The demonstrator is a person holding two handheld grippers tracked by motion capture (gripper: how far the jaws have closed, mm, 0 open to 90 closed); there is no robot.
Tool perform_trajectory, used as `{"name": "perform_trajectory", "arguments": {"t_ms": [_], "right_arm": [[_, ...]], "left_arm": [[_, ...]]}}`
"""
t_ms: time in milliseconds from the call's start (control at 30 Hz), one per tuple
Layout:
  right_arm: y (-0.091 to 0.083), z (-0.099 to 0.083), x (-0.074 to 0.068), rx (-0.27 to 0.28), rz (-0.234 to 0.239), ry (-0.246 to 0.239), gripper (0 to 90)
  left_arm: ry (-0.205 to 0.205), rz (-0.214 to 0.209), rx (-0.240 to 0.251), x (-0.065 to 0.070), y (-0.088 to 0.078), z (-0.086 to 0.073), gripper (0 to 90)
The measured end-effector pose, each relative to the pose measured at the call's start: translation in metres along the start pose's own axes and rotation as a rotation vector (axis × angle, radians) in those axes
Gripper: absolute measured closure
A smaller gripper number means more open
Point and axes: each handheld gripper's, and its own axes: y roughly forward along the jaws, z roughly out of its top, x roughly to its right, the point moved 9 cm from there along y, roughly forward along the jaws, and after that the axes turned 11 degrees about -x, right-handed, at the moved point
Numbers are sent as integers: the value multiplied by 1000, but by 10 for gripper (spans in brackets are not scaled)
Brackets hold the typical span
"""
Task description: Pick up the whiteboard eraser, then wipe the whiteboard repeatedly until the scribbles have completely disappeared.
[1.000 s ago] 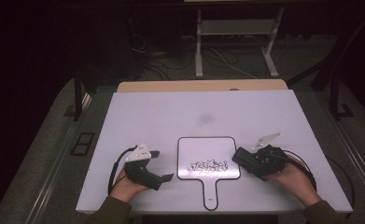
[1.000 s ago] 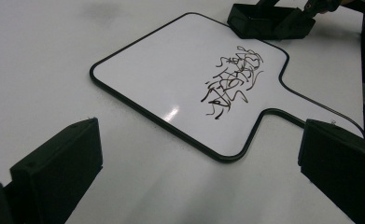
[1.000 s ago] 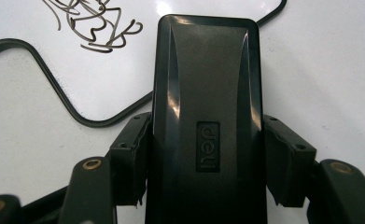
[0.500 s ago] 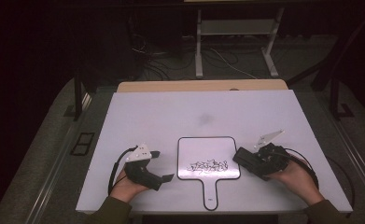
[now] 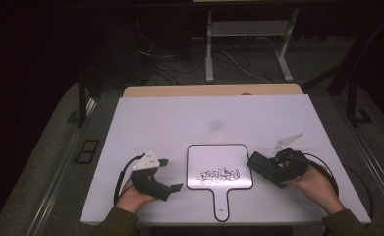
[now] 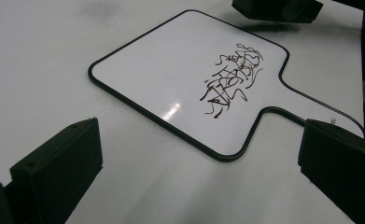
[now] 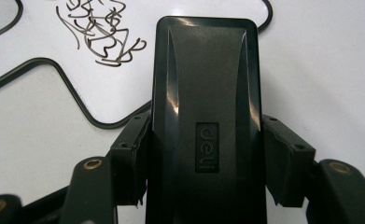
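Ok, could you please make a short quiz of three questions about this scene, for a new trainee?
1. True or false: the right gripper is shut on the black eraser.
2. Where does the scribble sit on the whiteboard: in the half nearer its handle, or the far half?
3. Multiple choice: the left gripper is (A) shut on the whiteboard, (B) open with nothing between its pads, (C) holding a marker.

Key: 1 true; 2 the half nearer the handle; 3 B.
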Motion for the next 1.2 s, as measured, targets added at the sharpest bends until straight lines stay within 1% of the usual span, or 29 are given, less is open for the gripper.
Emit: {"name": "perform_trajectory", "arguments": {"t_ms": [400, 733, 967, 1000, 1033, 1200], "right_arm": [[-10, 11, -2, 25, 11, -15, 388], [-15, 28, -8, 52, 23, -35, 387], [-12, 41, -10, 50, 22, -47, 387], [-11, 47, -12, 53, 25, -53, 387], [-11, 47, -12, 53, 25, -53, 387], [-8, 58, -15, 55, 34, -63, 386]], "left_arm": [[-4, 2, 0, 0, 0, 0, 0], [-6, 0, -1, -1, 1, 0, 0], [-2, -2, 1, 0, 1, 0, 0], [-2, -2, 1, 0, 1, 0, 0], [-3, -2, 1, 0, 1, 0, 0], [-8, -3, -3, 0, 1, 0, 0]]}}
